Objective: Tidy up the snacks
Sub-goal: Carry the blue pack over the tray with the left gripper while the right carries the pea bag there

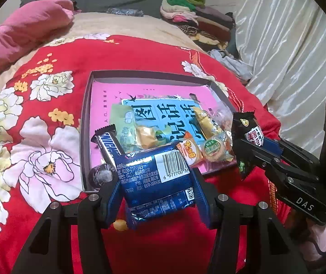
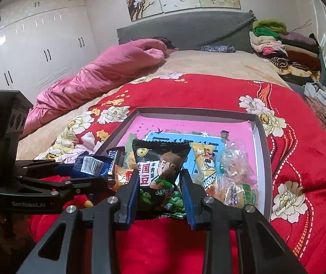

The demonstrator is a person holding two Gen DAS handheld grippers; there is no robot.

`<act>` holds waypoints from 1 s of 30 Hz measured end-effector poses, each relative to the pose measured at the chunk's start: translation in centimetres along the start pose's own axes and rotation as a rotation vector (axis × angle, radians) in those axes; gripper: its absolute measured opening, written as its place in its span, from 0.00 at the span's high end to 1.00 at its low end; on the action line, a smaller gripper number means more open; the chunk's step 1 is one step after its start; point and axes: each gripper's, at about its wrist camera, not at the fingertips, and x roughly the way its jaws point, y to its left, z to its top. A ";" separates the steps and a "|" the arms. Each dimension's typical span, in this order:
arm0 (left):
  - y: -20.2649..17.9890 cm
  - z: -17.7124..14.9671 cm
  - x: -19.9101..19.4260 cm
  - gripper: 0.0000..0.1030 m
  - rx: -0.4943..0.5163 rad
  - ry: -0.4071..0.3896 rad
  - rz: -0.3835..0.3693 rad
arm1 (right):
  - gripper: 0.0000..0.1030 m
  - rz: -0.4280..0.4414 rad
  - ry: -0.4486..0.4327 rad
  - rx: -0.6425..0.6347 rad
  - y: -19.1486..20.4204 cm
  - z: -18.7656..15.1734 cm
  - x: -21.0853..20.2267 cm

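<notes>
A shallow grey-rimmed box (image 1: 85, 123) (image 2: 262, 150) with a pink liner lies on the red blanket. Inside it are a Snickers bar (image 1: 108, 147), yellow packets (image 1: 144, 137), round wrapped cakes (image 1: 212, 150) and clear-wrapped sweets (image 2: 233, 171). My left gripper (image 1: 157, 177) (image 2: 99, 174) is shut on a blue barcoded packet (image 1: 153, 180) (image 2: 92, 164), held over the box's near edge. My right gripper (image 2: 159, 182) (image 1: 242, 147) is shut on a black bean packet (image 2: 160, 173) (image 1: 246, 127) with a cartoon boy, upright at the box's near right corner.
The red floral blanket (image 1: 48, 137) covers the bed. A pink quilt (image 2: 99, 77) lies at the far left, folded clothes (image 2: 283, 48) are stacked at the far right, and a white curtain (image 1: 288, 45) hangs at the right. A small yellow piece (image 1: 120, 225) lies under my left gripper.
</notes>
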 end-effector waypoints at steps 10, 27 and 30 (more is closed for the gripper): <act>0.4 0.4 0.4 0.44 -0.001 -0.014 0.021 | 0.66 0.010 -0.009 -0.013 0.5 1.0 0.9; 1.3 1.2 1.2 0.44 -0.018 -0.029 0.040 | 0.66 0.026 -0.009 -0.023 1.2 1.8 2.5; 1.4 1.3 1.5 0.44 -0.016 -0.028 0.043 | 0.66 0.026 -0.002 -0.022 1.1 1.8 3.0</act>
